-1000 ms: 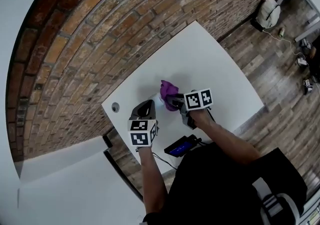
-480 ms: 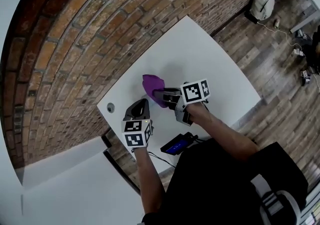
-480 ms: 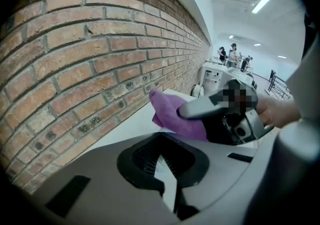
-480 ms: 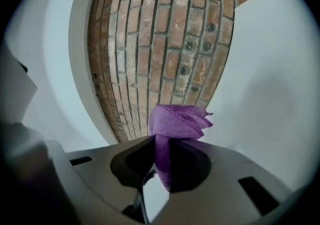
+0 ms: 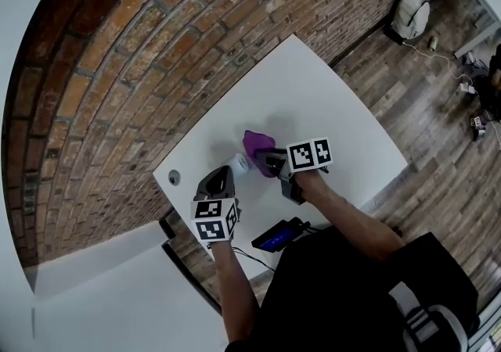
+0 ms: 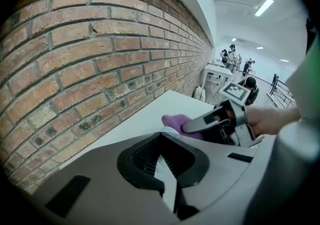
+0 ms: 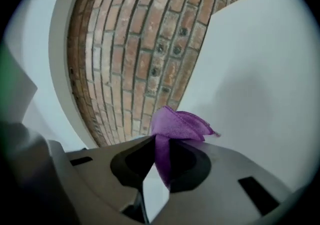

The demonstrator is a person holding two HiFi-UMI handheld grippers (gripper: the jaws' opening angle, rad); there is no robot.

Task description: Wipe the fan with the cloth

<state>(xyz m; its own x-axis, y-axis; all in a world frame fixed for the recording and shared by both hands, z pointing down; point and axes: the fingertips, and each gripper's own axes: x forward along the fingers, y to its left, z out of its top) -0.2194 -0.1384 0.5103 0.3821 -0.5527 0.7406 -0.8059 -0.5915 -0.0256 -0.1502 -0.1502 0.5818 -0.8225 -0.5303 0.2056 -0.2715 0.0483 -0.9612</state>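
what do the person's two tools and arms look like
The left tool and right tool are grey moulded shells with a dark recess at the jaws. Each carries a white cube with black square markers. Arms are sleeveless; the top is black.

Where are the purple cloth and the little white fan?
cloth [image 5: 256,145]: head view, on its bunched upper fold.
fan [image 5: 239,163]: head view, on its white body.
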